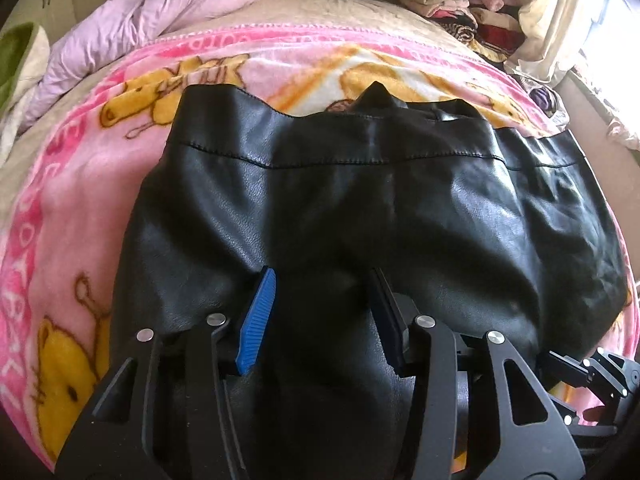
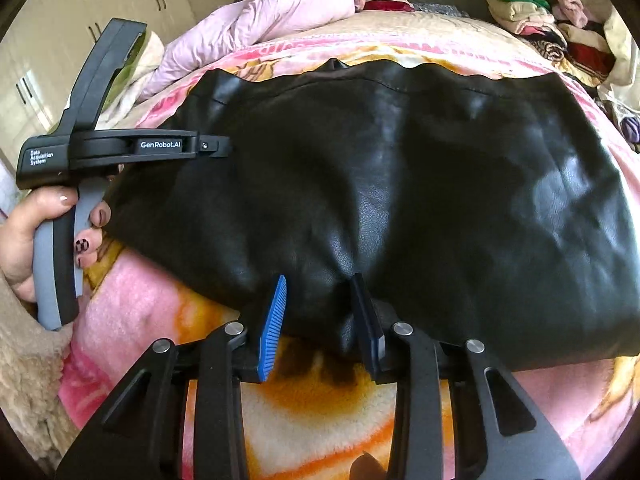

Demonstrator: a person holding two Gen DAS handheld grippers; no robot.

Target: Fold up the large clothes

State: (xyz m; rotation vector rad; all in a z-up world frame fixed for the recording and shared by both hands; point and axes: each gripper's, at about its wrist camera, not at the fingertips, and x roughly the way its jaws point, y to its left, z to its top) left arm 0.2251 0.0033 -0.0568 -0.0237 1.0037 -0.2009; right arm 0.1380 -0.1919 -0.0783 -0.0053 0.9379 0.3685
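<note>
A black leather garment (image 1: 360,200) lies spread flat on a pink cartoon blanket (image 1: 80,240), its stitched hem toward the far side. My left gripper (image 1: 322,300) is at its near left part, where a raised fold of leather fills the gap between the blue pad and the dark pad. In the right wrist view the garment (image 2: 400,180) puckers at its near edge, where my right gripper (image 2: 320,304) pinches a bunched fold. The left gripper (image 2: 218,146) shows there too, held by a hand (image 2: 24,232), its tip at the garment's left edge.
A crumpled lilac duvet (image 2: 280,4) lies at the bed's far left. Stacks of folded clothes (image 2: 540,12) sit at the far right corner. White wardrobe doors (image 2: 100,8) stand beyond the left side. The blanket (image 2: 140,312) shows bare in front of the garment.
</note>
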